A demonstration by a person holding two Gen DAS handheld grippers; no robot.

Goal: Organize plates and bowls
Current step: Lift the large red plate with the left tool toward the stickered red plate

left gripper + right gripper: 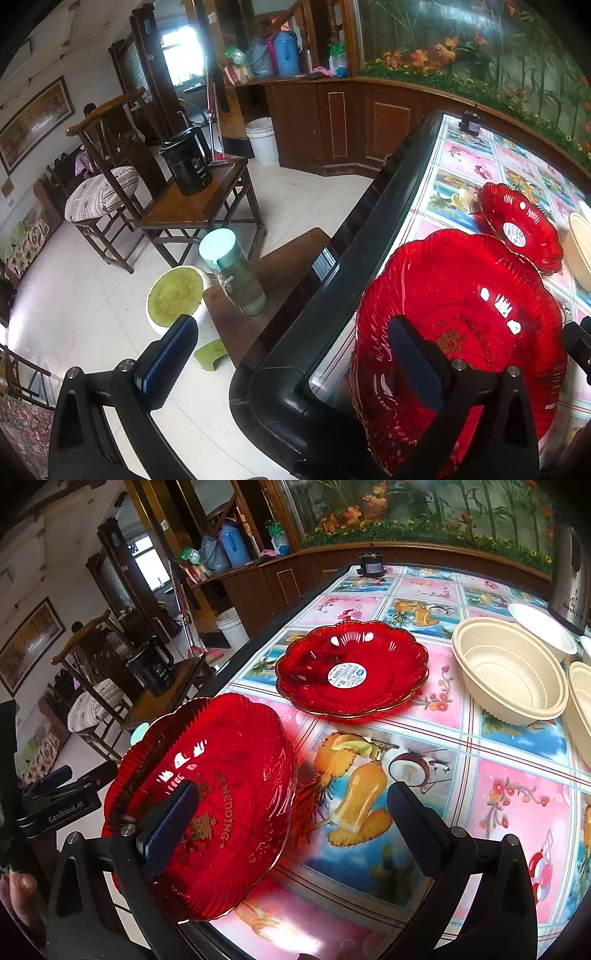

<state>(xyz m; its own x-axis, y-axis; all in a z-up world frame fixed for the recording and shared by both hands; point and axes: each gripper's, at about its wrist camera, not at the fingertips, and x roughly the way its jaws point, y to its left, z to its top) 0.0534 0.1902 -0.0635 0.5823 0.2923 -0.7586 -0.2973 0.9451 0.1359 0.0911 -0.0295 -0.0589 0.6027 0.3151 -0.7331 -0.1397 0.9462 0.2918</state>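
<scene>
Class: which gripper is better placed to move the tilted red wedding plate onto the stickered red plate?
Probably right: the right gripper, open, is over the table facing the stickered plate; the left gripper straddles the table edge.

Floor (92, 295): pale tile, glossy. Wooden armchair (107, 155) w/ striped cushion, next to low wooden side table (192, 206) carrying black kettle (188, 162). Dark wood cabinets (332, 125) along far wall; white bucket (263, 140) at base. Window (181, 55) bright, overexposed. Framed painting (35, 120) on white wall, left. Bamboo mural (480, 40) above cabinets.
</scene>
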